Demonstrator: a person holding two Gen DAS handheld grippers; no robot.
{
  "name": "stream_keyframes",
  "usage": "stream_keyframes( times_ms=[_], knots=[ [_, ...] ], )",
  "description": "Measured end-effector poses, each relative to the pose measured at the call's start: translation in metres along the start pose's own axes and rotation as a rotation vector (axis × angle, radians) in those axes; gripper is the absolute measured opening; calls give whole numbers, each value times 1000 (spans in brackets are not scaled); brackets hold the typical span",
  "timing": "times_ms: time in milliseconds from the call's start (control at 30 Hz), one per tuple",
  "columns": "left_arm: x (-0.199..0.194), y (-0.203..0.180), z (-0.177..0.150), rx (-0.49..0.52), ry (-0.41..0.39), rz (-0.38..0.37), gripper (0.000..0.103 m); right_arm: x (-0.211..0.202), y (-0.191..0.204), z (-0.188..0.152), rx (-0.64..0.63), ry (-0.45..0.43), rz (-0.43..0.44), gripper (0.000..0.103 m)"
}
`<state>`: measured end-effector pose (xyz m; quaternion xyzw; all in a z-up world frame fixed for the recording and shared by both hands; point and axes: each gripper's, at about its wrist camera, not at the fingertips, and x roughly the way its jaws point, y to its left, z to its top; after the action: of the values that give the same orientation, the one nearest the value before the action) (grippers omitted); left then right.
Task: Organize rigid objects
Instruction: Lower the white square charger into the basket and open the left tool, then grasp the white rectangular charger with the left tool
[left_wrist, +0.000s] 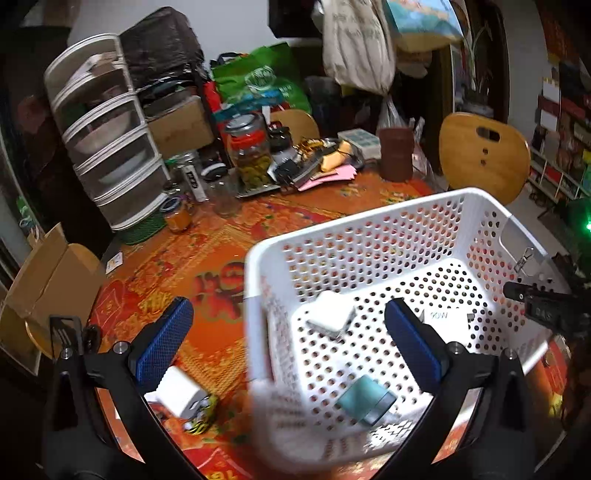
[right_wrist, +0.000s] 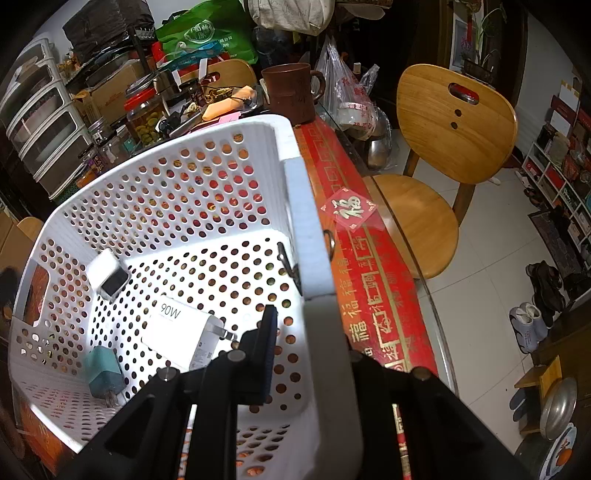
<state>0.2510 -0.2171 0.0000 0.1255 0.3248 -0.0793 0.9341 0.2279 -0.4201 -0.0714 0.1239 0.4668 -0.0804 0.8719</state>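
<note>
The right gripper is pinching the near wall of the white perforated basket, one blue pad inside, the rim between its jaws. Ahead of it inside are lying a white 90W charger, a teal plug and a small white adapter. The left gripper is hanging spread wide over the basket's corner, another white charger sitting on the red tablecloth just beside its left finger
</note>
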Motion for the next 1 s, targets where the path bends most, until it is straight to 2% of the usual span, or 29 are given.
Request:
stream_keyframes(
  times_ms=[100, 233, 367, 500, 767, 1000],
  knots=[
    [-16, 32, -13, -29, -13, 25, 102, 0, -1, 0, -2, -1, 2, 17],
    [-30, 93, -43, -103, -14, 87, 102, 0, -2, -1, -2, -3, 4, 18],
    [-12, 179, -93, -240, 83, 120, 102, 0, -2, -2, -4, -2, 4, 18],
    [16, 235, -143, -352, 176, 116, 102, 0, -3, -2, -2, -2, 4, 18],
    [56, 236, -192, -319, 260, 142, 102, 0, -3, -3, -2, -2, 6, 18],
    [94, 228, -197, -336, 304, 142, 102, 1, -5, -3, -3, -1, 2, 18]
  ],
)
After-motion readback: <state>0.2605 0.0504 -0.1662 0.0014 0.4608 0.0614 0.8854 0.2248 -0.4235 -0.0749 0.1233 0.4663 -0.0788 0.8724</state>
